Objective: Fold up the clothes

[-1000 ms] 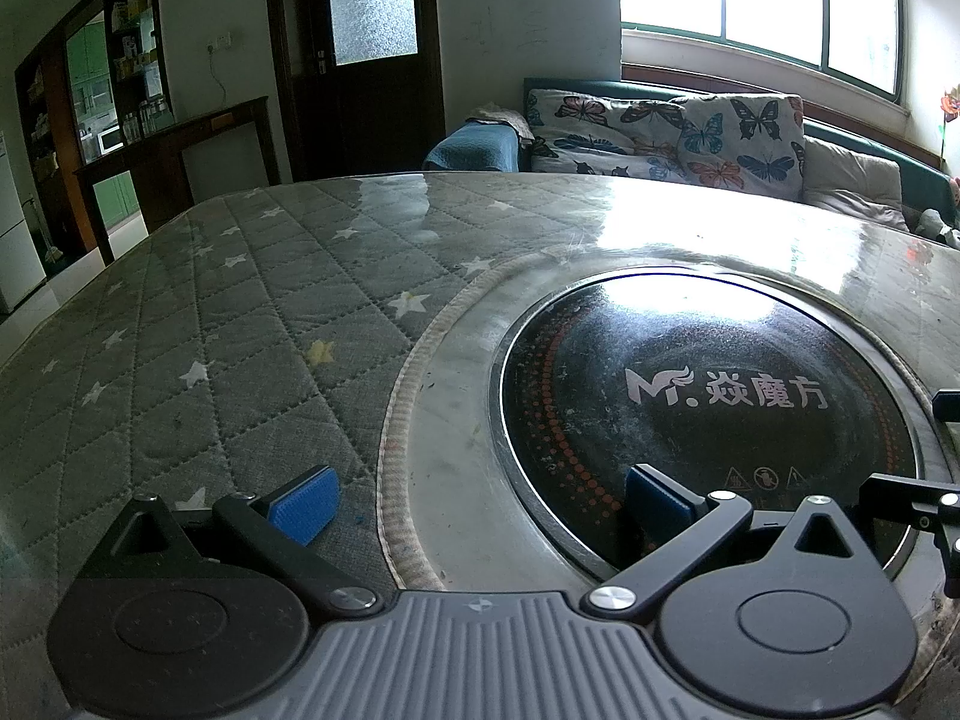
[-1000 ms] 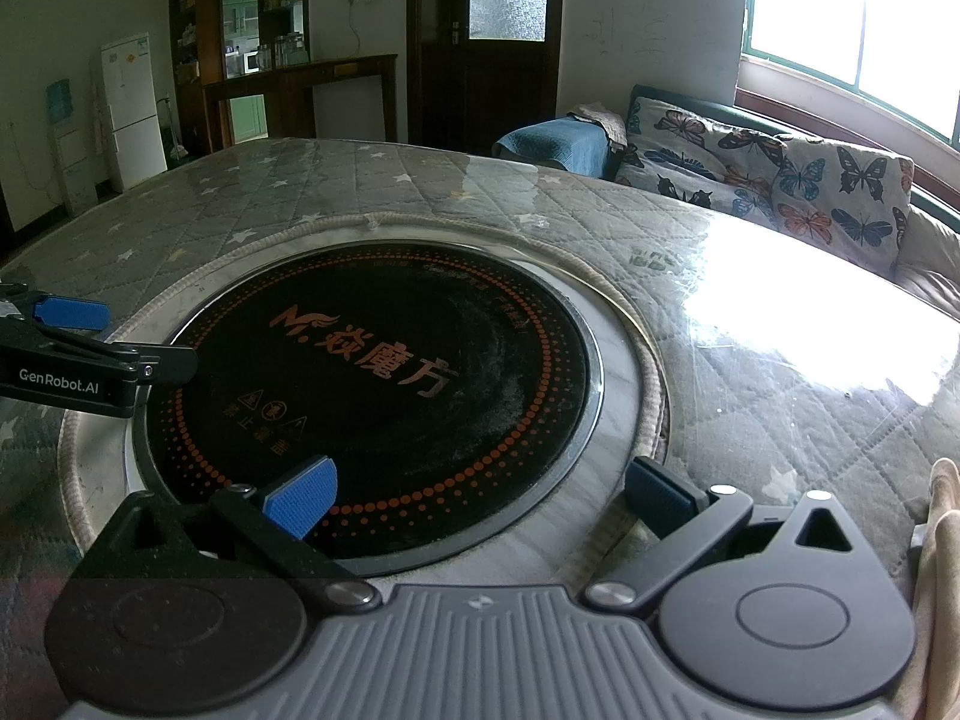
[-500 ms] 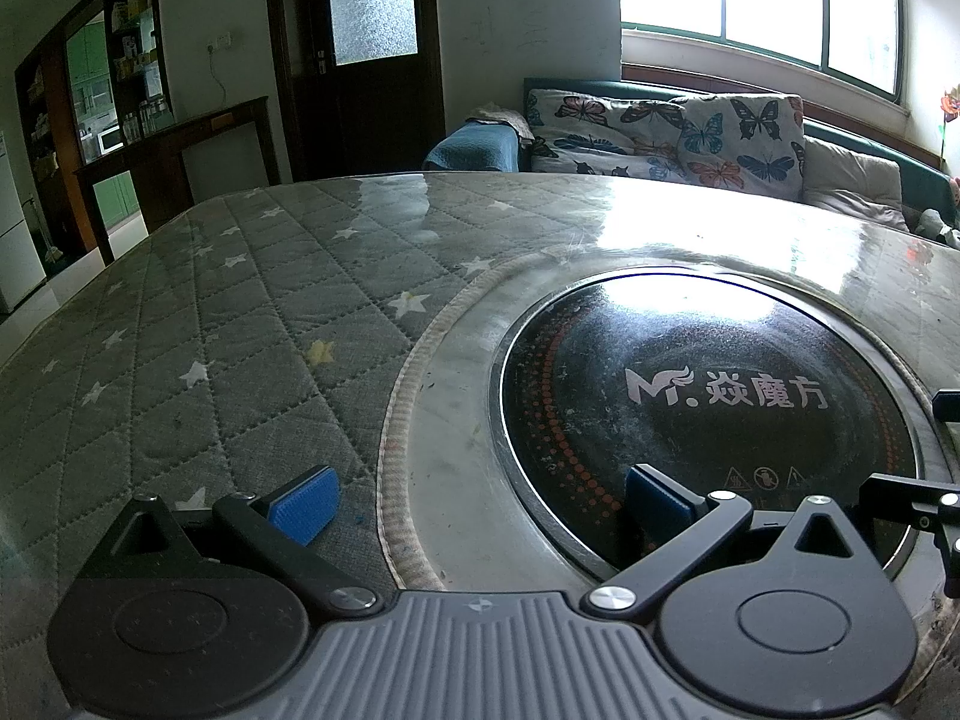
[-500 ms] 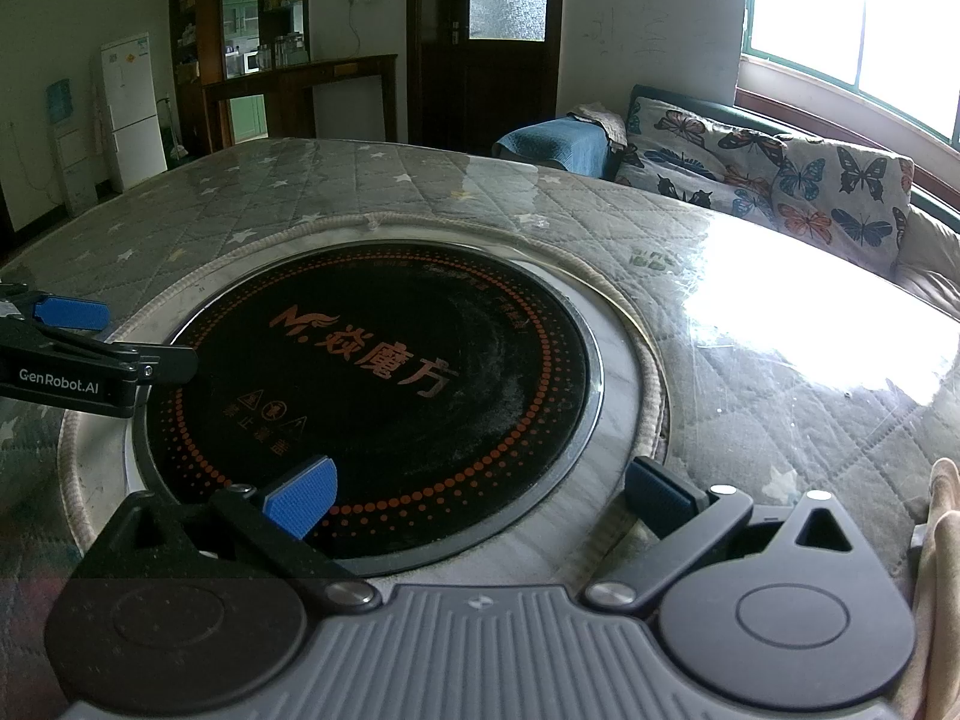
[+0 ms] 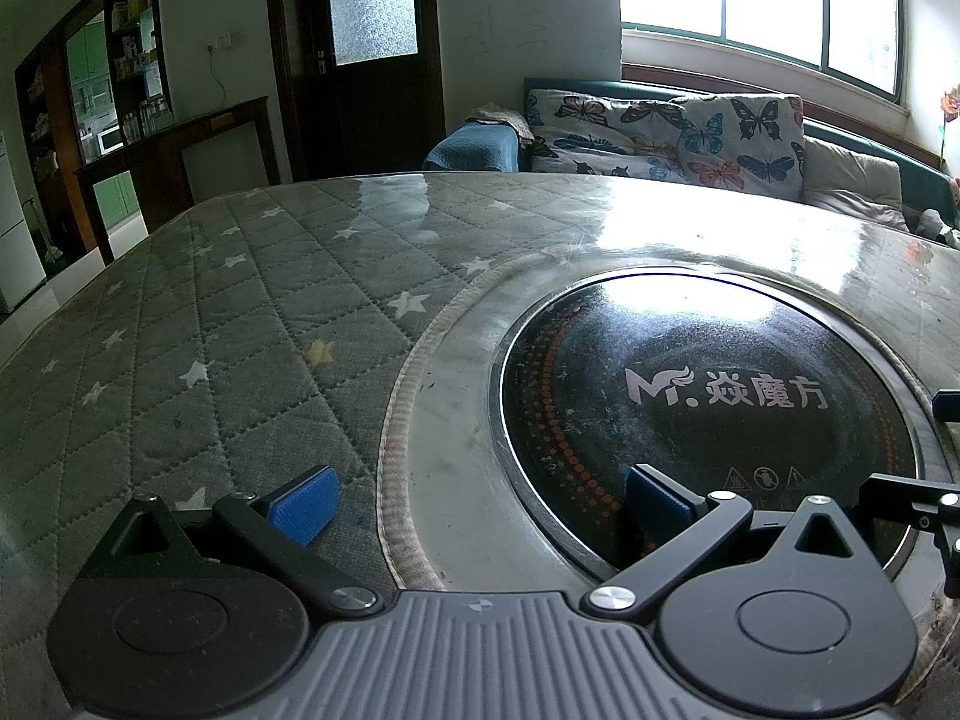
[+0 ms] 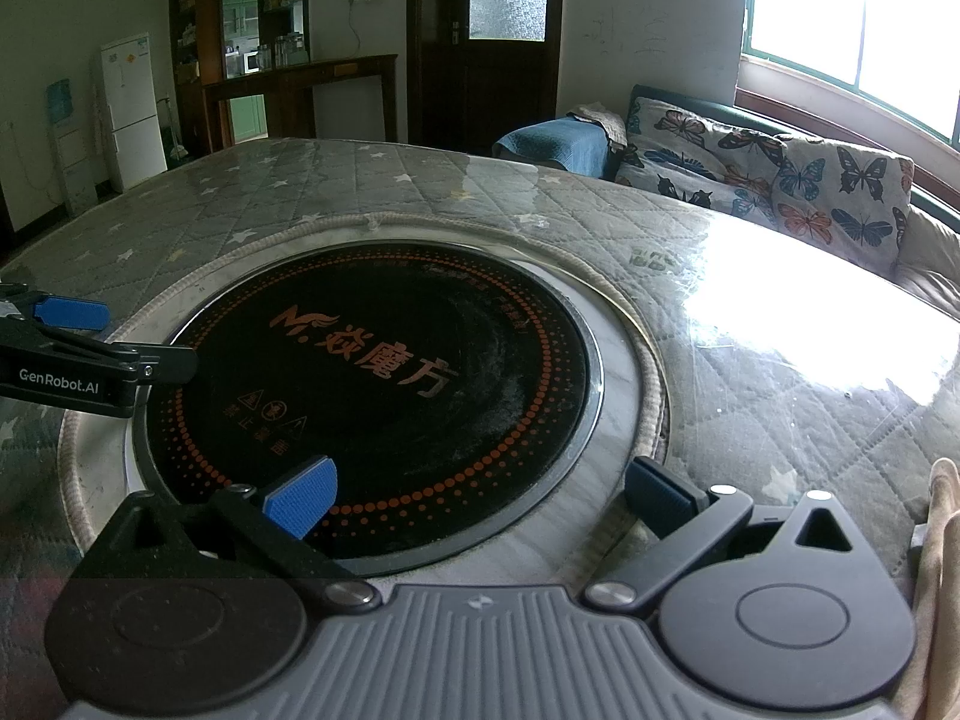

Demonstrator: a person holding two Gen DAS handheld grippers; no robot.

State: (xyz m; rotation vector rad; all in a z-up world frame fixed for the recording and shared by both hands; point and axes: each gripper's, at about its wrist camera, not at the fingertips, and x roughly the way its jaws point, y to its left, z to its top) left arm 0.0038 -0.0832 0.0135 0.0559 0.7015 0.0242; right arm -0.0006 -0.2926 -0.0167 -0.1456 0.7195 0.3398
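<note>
So, change: none since a second ago; folding not begun.
Left gripper (image 5: 477, 495): fingers wide, empty.
Right gripper (image 6: 480, 495): wide, empty.
Beige cloth (image 6: 939, 540): at right edge, untouched.

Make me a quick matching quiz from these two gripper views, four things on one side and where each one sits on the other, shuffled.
Things:
1. round black induction cooktop
2. white fridge
3. butterfly-print cushions
4. beige cloth

Places:
A. far left wall
B. right edge, beside the right gripper
C. set into the quilted star-pattern table cover
D. under the window

Pairs: 1-C, 2-A, 3-D, 4-B
</note>
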